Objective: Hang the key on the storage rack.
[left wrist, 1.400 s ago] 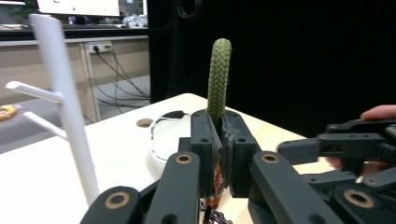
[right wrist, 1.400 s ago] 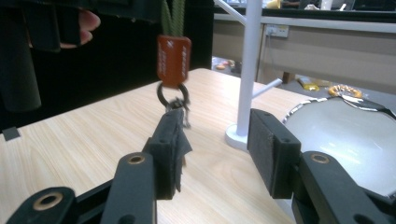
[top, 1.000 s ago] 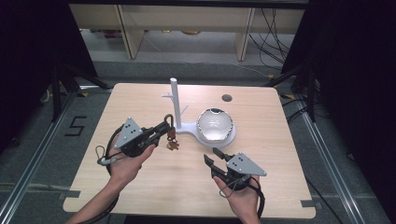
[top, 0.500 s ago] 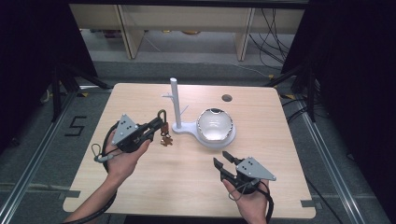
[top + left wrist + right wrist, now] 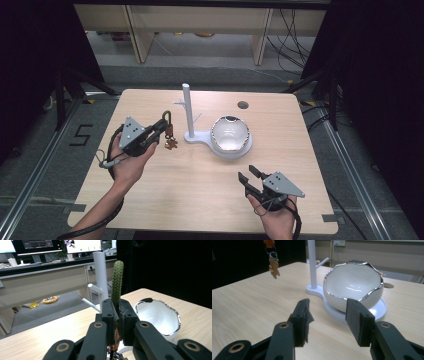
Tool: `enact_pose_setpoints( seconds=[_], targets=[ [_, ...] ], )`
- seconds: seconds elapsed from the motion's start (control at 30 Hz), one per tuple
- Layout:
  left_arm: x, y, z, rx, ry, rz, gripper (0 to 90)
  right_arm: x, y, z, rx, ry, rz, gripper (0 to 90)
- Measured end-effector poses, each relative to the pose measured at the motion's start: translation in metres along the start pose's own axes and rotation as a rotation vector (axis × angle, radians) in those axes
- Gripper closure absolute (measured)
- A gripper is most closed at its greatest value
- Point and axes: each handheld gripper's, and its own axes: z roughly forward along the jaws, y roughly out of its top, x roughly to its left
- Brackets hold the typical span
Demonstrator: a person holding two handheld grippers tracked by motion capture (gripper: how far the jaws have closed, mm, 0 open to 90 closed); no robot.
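Observation:
My left gripper [image 5: 163, 126] is shut on the green braided loop [image 5: 117, 282] of a keychain, held above the table left of the white peg stand [image 5: 188, 111]. A brown figure charm [image 5: 171, 144] dangles below the loop. The loop stands upright between the jaws, in front of the stand's post [image 5: 101, 272]. My right gripper [image 5: 248, 178] hovers near the front right of the table. Its jaws have just been opening and nothing is between them. In the right gripper view, the gripper [image 5: 328, 312] faces the white egg-shaped bowl [image 5: 354, 287], with the charm [image 5: 273, 267] hanging at upper left.
The bowl [image 5: 230, 135] sits on the stand's round base, right of the post. A small dark hole [image 5: 243, 105] lies in the wooden table [image 5: 200, 190] near its far edge. Desks and cables lie beyond the table.
My left gripper has carried the keychain a little to the left and farther back. The right gripper has drifted right and its jaws stand wider apart.

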Motion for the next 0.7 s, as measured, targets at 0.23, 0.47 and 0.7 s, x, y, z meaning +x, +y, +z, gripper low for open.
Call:
enact_pose_setpoints(
  seconds=[0.23,0.47,0.7],
  targets=[
    [0.005,-0.002,0.008,0.013,0.035,-0.001,84.0,-0.008,-0.009,-0.003,-0.009,-0.016,0.005,54.3],
    [0.011,-0.005,0.019,0.032,0.068,-0.011,84.0,-0.012,-0.014,-0.006,0.012,-0.024,0.018,54.2],
    [0.017,-0.007,0.035,0.058,0.096,-0.016,84.0,-0.013,-0.018,-0.005,0.001,-0.028,0.027,54.2]
  ],
)
